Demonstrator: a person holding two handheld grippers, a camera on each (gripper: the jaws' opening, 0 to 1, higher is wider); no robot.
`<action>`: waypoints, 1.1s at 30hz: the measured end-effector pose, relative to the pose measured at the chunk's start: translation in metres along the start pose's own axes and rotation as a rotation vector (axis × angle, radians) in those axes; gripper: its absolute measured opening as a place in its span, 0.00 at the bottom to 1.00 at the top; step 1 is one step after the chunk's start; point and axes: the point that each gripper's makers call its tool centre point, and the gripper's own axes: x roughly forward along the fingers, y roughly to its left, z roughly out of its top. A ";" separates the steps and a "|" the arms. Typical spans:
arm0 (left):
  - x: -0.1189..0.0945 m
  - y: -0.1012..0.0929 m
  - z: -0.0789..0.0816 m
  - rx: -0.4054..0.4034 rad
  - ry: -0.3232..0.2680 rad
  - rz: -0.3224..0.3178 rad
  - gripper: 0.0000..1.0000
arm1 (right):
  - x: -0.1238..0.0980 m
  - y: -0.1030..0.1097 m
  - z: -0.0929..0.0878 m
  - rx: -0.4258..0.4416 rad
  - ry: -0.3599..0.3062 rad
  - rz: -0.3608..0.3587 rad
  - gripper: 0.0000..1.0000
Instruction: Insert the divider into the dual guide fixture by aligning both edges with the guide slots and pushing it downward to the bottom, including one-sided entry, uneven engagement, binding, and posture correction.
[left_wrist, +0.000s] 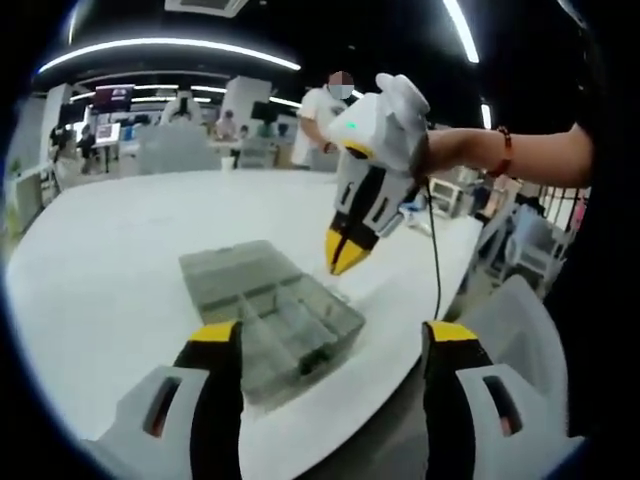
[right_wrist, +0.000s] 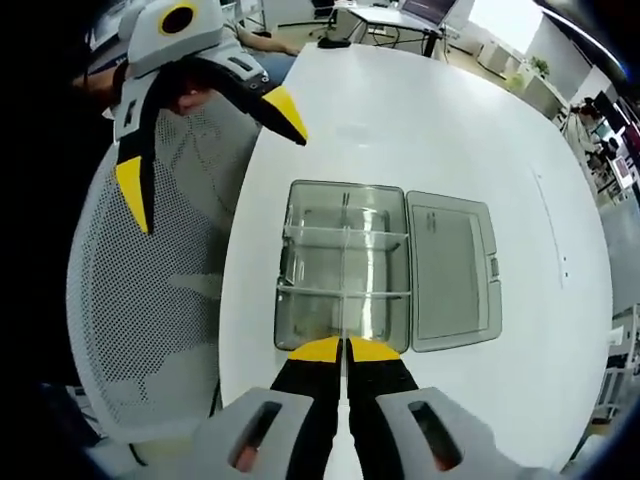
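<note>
A clear grey compartment box (right_wrist: 283, 268) lies on the white table (right_wrist: 400, 120) with its lid (right_wrist: 455, 270) folded open beside it. Two clear cross walls span the box. My right gripper (right_wrist: 345, 350) hovers over the box's near edge, jaws almost together on a thin clear divider (right_wrist: 343, 310) seen edge-on, running down into the box's middle. In the left gripper view the right gripper (left_wrist: 346, 258) points down over the box (left_wrist: 335, 345), held by a person's hand. My left gripper (left_wrist: 330, 345) stands wide open and holds nothing, short of the box; it also shows as the left gripper (right_wrist: 208, 150).
A white mesh chair (right_wrist: 150, 300) stands against the table's edge beside the box; a chair (left_wrist: 530, 320) also shows past the table's edge. A black cable (left_wrist: 435, 250) hangs from the right gripper. People, desks and screens (left_wrist: 110, 98) fill the far room.
</note>
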 end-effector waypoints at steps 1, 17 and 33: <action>0.000 0.000 0.000 0.001 0.001 -0.001 0.72 | 0.000 0.000 -0.001 0.000 0.004 0.001 0.00; -0.003 0.002 0.000 -0.012 -0.006 0.007 0.72 | 0.001 0.001 0.000 -0.013 0.051 0.033 0.00; -0.006 0.003 0.001 -0.015 -0.011 0.012 0.72 | -0.001 0.001 0.000 -0.015 0.083 0.035 0.00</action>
